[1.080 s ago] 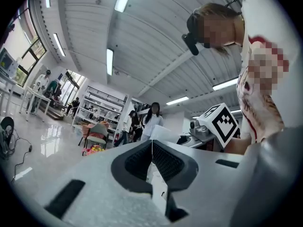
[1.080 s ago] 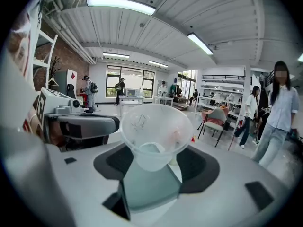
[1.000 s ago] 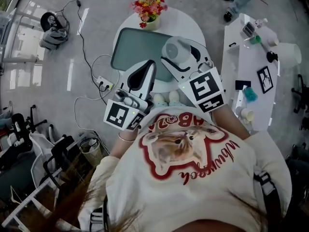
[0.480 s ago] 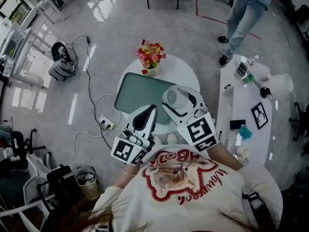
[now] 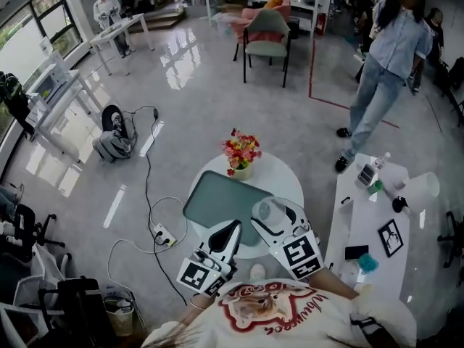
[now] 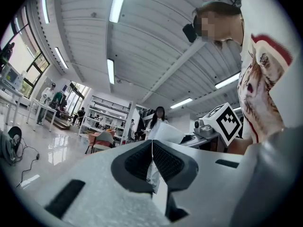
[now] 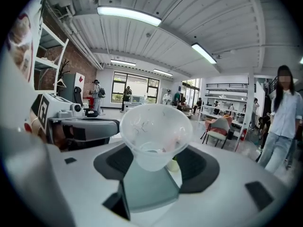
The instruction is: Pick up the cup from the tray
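The see-through plastic cup (image 7: 155, 134) is in my right claw (image 7: 158, 161). The two pads pinch its lower wall from either side, and its open mouth is tipped back toward the claw's camera. It looks empty, tho the plastic is cloudy, so I can't swear to it.

In the right gripper view the grey-green rectangular tray (image 5: 217, 198) shows below the cup thru the gap in the claw, w/ air between them. So I judge the cup is off the tray and hanging over its 4 o'clock edge. The tray itself looks bare, w/ nothing else on it that I can make out.

The tray lies on the round white worktop (image 5: 286, 180), w/ a small pot of red and yellow flowers (image 5: 241, 151) at the tray's 12 o'clock, near the far rim.

My left claw (image 6: 152, 155) sits at approx 8 o'clock from the cup, over the worktop's near edge. Its pads are pressed together w/ nothing between them, so it has no part in the hold.

Progress, as I read it: grab made and lift made, so the pick-up is basically done. All that's left is to hold the pinch steady. The wall is thin and tapered, so too hard a squeeze may buckle it, and too soft may let it slide out.
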{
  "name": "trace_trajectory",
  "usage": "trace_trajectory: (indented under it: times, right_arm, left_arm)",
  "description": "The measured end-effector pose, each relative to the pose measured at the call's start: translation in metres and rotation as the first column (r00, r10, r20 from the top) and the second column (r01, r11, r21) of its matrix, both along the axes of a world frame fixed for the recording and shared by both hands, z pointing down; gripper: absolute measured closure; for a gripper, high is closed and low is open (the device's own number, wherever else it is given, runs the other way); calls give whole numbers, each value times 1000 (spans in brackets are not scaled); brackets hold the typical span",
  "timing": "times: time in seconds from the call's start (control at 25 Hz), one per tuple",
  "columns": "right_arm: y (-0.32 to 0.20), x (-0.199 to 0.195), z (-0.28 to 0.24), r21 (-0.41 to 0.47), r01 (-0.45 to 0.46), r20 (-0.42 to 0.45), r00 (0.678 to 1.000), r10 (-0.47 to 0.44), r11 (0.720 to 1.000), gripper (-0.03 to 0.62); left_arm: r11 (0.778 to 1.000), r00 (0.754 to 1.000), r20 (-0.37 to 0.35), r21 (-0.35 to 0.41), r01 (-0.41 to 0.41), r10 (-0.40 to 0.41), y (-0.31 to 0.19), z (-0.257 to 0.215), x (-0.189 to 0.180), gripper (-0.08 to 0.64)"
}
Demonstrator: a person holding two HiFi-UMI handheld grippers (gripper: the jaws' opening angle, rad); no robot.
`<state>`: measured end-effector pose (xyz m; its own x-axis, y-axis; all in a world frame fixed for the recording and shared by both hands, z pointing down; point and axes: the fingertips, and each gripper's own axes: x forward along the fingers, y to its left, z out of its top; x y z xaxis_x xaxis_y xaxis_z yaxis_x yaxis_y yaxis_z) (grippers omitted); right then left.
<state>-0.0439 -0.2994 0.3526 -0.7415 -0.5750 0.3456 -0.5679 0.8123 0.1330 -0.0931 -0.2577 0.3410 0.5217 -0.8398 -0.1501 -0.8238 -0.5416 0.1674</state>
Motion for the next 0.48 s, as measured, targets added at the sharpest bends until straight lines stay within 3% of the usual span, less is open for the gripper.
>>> trace_trajectory:
  times: [0.24,0.48]
  right_arm:
    - [33,0,-8,14,-21,18,1000,21,1000,298]
    - [100,-4,-7,-8,-55,36,998,55,998,298]
  left_arm:
    - [1000,1000,-3,12,-20,20,37,-4,2,545]
    - [998,998,-6,-5,-59,59,103,-3,2,545]
